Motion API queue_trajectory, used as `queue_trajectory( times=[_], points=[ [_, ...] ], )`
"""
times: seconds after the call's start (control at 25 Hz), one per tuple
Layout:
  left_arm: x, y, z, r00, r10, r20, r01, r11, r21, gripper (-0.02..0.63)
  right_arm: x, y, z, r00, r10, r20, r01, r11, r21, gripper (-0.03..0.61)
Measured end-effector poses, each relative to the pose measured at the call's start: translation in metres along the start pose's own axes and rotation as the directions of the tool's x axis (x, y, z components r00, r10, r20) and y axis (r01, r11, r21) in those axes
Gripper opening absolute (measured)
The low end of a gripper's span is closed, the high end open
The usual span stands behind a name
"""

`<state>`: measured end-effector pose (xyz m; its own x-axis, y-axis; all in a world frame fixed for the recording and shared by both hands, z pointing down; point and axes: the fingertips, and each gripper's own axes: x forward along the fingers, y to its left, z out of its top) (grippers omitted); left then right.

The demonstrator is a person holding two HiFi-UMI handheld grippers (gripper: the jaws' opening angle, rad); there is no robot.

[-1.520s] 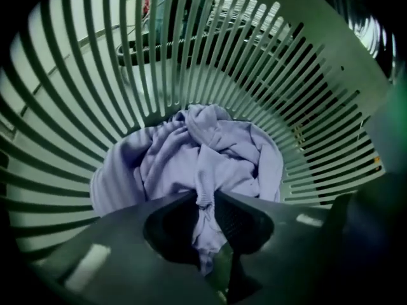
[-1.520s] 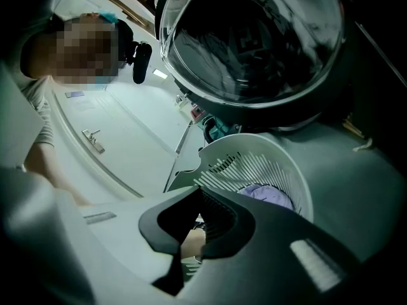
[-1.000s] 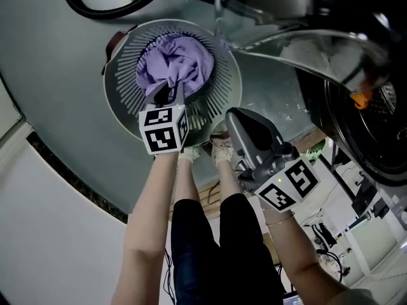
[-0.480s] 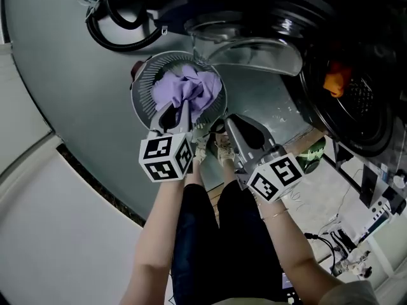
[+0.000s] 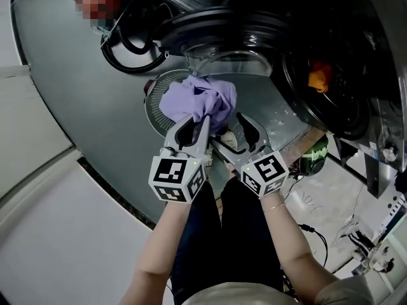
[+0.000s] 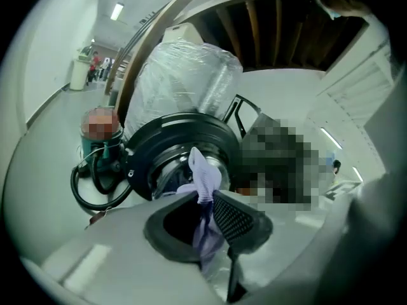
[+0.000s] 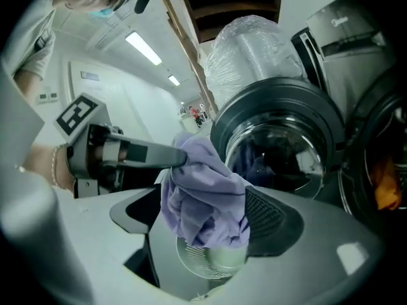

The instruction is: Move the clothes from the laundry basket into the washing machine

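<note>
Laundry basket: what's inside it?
The purple cloth, pinched in the left gripper, hangs over the basket. In the right gripper view the part below it shows only bare slats; the rest of the inside is covered by the cloth.

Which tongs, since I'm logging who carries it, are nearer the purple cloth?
Left. The left tongs are clamped on the cloth. The right tongs, jaws just opening, sit beside it, with the cloth hanging unpinched between them.
</note>
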<state>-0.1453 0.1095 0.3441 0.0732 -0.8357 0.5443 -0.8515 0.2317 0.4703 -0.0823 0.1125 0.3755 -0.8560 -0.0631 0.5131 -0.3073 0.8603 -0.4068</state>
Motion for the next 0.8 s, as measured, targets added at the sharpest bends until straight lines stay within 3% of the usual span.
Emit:
queue_trajectory(
  times=[0.16, 0.36, 0.48, 0.6, 0.8],
  points=[
    [-0.007, -0.043, 0.018, 0.994, -0.108, -0.019, 0.109, 0.991, 0.076, 0.066, -0.019, -0.002, 0.015, 1.0, -0.027, 0.014, 0.028, 0.995, -0.094, 0.51],
    [-0.008, -0.107, 0.029, 0.954, -0.293, -0.061, 0.299, 0.942, 0.155, 0.066, -0.045, -0.017, 0.026, 0.991, -0.115, 0.073, 0.122, 0.988, -0.097, 0.517],
    [-0.008, -0.147, 0.031, 0.909, -0.405, -0.096, 0.416, 0.879, 0.233, 0.066, -0.069, -0.035, 0.032, 0.966, -0.212, 0.147, 0.223, 0.973, -0.063, 0.406],
    [-0.004, -0.184, 0.032, 0.863, -0.49, -0.118, 0.503, 0.819, 0.275, 0.066, -0.102, -0.058, 0.038, 0.922, -0.314, 0.228, 0.327, 0.945, -0.022, 0.309],
    [0.01, -0.23, 0.026, 0.812, -0.569, -0.132, 0.58, 0.759, 0.295, 0.068, -0.145, -0.086, 0.042, 0.884, -0.389, 0.259, 0.408, 0.913, -0.022, 0.125]
  ],
)
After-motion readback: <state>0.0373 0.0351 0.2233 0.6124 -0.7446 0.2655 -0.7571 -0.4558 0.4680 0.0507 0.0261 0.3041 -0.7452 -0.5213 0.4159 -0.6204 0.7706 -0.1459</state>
